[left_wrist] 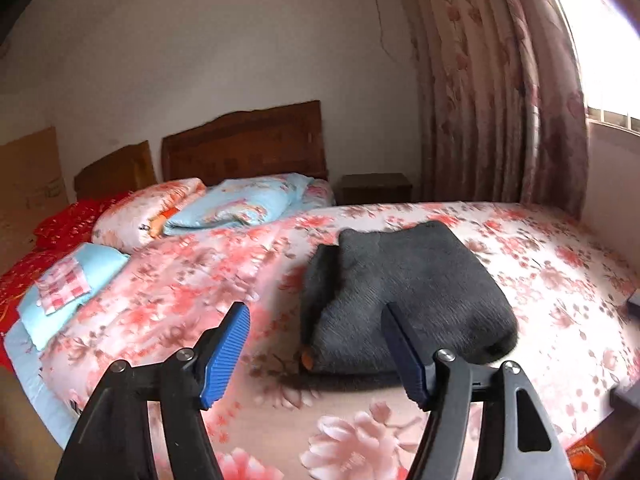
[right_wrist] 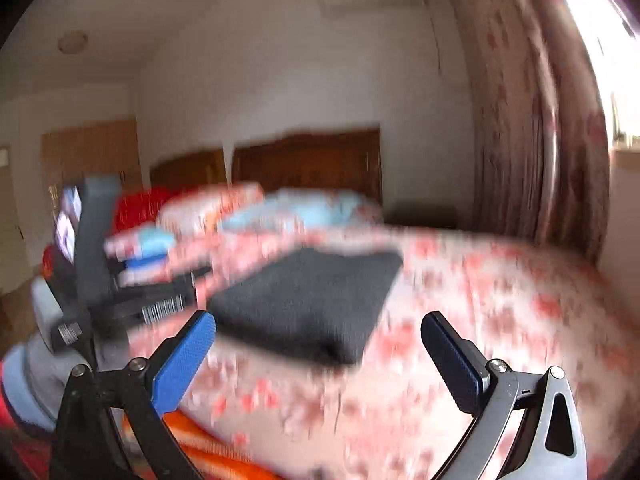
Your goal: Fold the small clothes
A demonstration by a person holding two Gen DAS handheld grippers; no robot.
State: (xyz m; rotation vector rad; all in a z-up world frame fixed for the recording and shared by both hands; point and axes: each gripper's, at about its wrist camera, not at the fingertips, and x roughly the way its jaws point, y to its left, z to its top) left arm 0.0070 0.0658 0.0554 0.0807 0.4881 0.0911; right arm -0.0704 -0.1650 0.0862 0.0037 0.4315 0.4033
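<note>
Left gripper (left_wrist: 316,354) agape; garment (left_wrist: 404,300) folded (right view blurred).

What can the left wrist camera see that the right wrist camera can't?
Only the left wrist view shows the checked cloth lying on a blue pillow, and the bedside table.

Only the right wrist view shows the left gripper from the side and a round ceiling light.

Both show the folded dark garment on the flowery bedspread, the wooden headboard, the curtain, and open grippers holding nothing.
</note>
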